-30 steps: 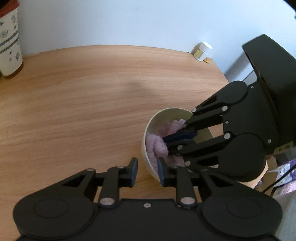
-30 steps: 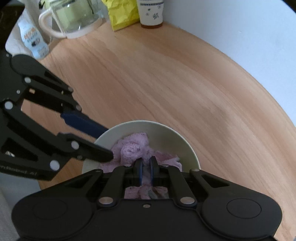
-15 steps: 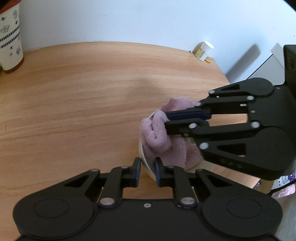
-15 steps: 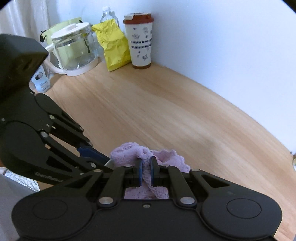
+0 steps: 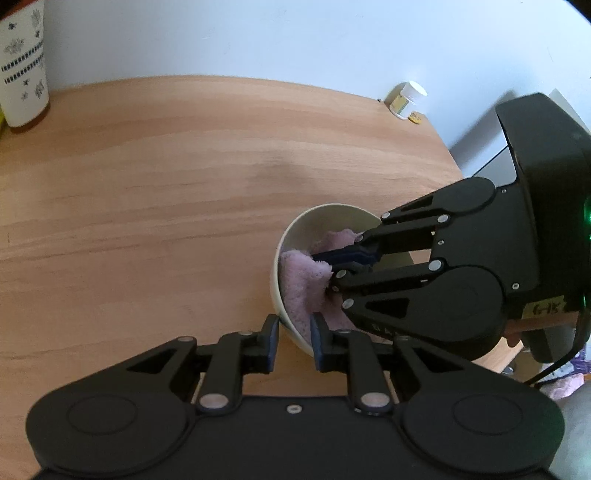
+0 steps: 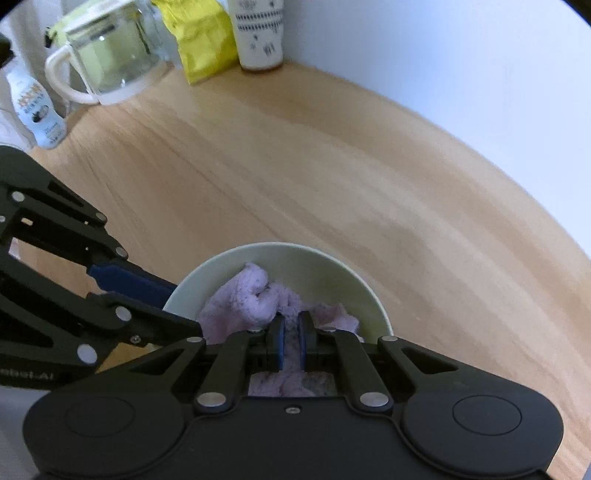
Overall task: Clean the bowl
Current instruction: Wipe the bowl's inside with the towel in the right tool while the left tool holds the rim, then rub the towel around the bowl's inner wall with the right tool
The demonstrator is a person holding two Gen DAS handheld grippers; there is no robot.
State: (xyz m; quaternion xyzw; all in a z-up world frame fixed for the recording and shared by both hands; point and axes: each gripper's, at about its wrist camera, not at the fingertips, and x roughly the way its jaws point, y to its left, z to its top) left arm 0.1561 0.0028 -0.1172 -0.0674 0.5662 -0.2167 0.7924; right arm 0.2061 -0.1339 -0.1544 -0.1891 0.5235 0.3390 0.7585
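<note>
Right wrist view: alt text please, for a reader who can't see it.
The right gripper is shut on a pink cloth inside a pale bowl on a wooden table. The left gripper straddles the bowl's left rim, jaws opening. A glass jug, yellow bag and patterned cup stand behind.

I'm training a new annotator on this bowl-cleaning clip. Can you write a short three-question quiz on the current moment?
1. True or false: the right claw is shut on the purple cloth.
2. Where does the cloth lie? A) flat on the table B) inside the bowl C) over the glass jug
3. Fill in: the left claw straddles the bowl's near ____, one finger outside and one inside, its jaws opening.

Key
1. True
2. B
3. rim
</note>
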